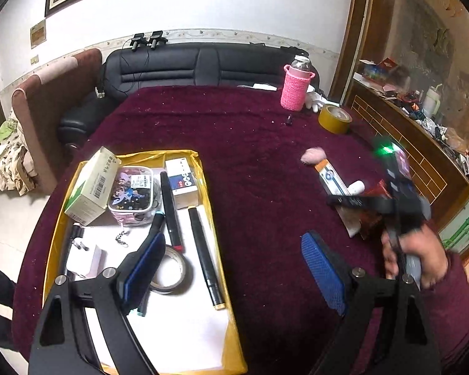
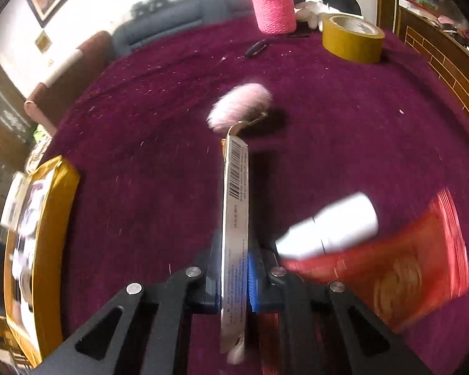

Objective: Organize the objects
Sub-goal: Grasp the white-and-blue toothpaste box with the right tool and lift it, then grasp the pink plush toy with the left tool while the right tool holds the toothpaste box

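Observation:
My right gripper (image 2: 234, 275) is shut on a long flat barcoded package (image 2: 236, 206), held on edge above the maroon cloth; it also shows in the left wrist view (image 1: 330, 176). A pink fluffy ball (image 2: 240, 104) lies just beyond its far end. A white tube (image 2: 331, 229) and a red packet (image 2: 400, 268) lie to the right. My left gripper (image 1: 237, 268) is open and empty, its left finger over the yellow tray (image 1: 212, 206), which holds boxes, black pens and a tape ring (image 1: 172, 272).
A yellow tape roll (image 2: 353, 39) and a pink knitted bottle (image 2: 272, 3) stand at the far side of the table. A black sofa (image 1: 187, 65) is behind it. A cluttered wooden shelf (image 1: 422, 131) runs along the right.

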A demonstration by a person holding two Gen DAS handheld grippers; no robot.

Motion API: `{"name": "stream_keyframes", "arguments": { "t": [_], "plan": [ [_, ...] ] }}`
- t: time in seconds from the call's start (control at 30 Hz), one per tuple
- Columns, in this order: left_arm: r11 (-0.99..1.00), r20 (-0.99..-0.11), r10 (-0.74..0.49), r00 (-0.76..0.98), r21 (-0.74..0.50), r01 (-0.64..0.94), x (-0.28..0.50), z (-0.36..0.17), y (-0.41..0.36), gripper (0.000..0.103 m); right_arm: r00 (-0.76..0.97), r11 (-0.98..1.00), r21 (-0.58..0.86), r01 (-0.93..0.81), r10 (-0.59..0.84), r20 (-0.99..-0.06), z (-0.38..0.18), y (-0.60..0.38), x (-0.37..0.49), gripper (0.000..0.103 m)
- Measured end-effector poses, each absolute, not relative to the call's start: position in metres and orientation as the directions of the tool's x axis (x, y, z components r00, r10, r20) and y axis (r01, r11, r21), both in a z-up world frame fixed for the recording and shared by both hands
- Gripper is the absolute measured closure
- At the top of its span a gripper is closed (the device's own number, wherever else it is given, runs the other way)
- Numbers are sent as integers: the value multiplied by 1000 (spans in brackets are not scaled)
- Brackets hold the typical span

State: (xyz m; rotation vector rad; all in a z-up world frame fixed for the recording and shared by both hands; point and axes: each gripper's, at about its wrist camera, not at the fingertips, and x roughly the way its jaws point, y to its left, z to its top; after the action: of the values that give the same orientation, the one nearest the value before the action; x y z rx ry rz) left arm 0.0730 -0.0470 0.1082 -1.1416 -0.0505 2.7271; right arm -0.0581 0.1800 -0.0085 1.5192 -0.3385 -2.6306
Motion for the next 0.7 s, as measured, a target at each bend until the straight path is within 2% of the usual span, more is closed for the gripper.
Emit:
{"name": "stream_keyframes", "arguments": {
  "t": [0.07,0.23,0.37,0.53,0.7],
  "plan": [
    [-983,-712,177,-679,-94,-158,67,107,-39,15,-543,-948,318,16,-275,-794,-6,187,-36,90],
    [-984,-728,166,-666,-79,-159,41,108,-12,15,-645,-893,444,71,-381,-663,9,213,-4,90],
    [-978,-734,204,-648,-121,-170,3,106,14,15,-702,-863,501,60,-394,-594,19,241,3,90],
    [-966,-755,257,-603,-176,-192,-60,87,53,15,-716,-816,578,-1,-403,-570,11,271,12,90],
    [-961,-790,246,-562,-124,-245,-119,56,108,15,-722,-798,603,10,-423,-547,15,276,14,90]
  ]
}}
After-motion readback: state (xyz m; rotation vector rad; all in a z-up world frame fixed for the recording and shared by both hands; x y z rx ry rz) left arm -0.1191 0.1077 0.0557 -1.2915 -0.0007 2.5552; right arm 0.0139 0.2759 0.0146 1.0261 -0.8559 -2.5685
